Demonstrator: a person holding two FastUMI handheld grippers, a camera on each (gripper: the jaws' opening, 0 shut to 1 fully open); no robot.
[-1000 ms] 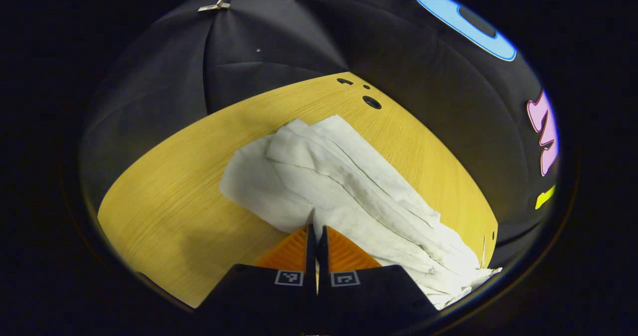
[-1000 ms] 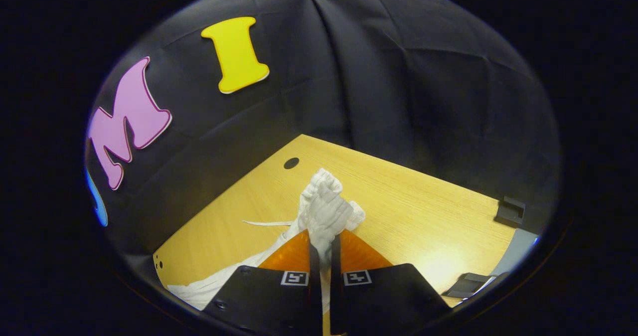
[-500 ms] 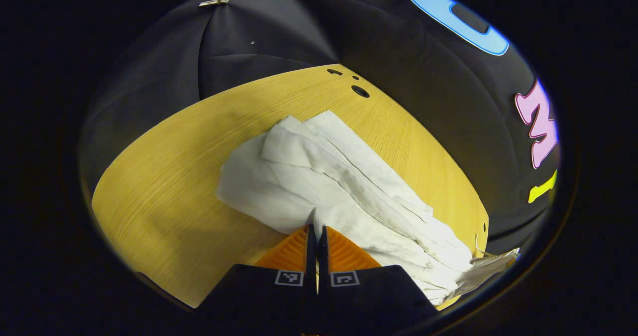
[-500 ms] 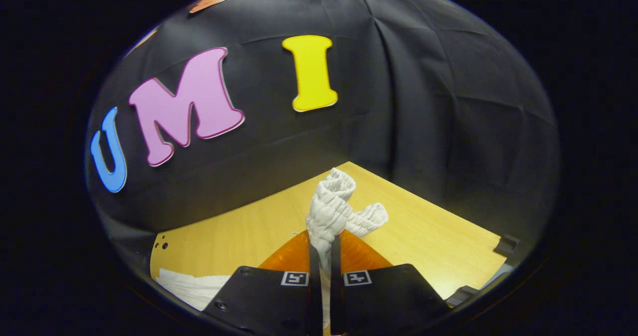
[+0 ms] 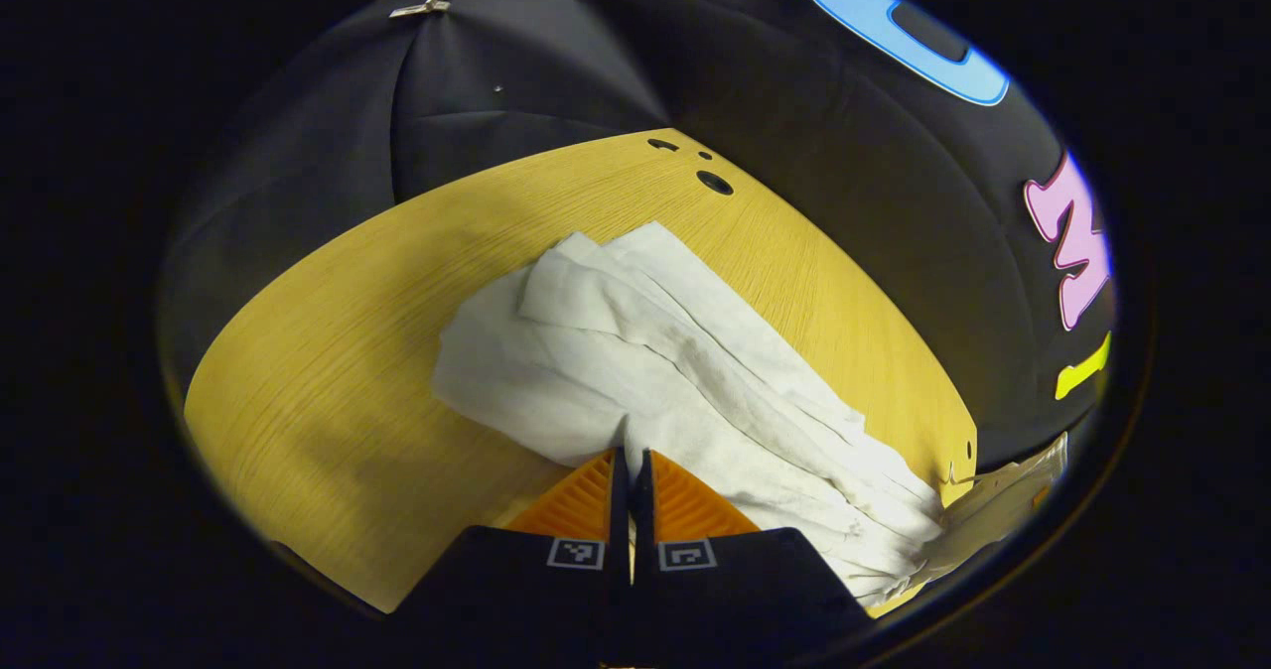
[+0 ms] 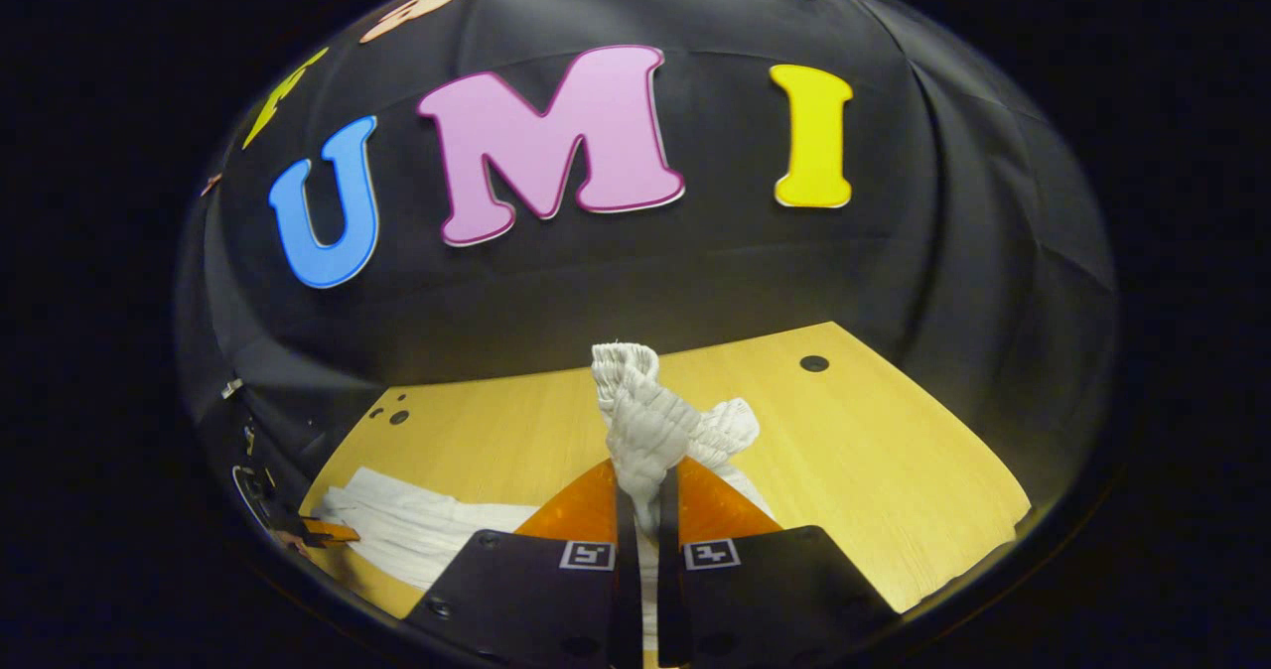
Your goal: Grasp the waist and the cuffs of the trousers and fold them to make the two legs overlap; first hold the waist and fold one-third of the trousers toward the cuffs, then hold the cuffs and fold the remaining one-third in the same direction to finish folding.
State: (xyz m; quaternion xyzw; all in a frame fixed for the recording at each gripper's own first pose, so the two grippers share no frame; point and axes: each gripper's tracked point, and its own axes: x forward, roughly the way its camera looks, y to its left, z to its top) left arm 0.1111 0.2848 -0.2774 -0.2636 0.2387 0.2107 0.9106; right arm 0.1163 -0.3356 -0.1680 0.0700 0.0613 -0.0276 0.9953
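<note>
Trousers x1, pinched by 2 grippers.

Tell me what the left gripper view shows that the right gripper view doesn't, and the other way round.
The left gripper view shows the left gripper shut on the edge of the white trousers, whose legs lie overlapped along the wooden table. The right gripper view shows the right gripper shut on the bunched elastic waist, lifted above the table. Both share the trousers, the table and its round cable hole.
</note>
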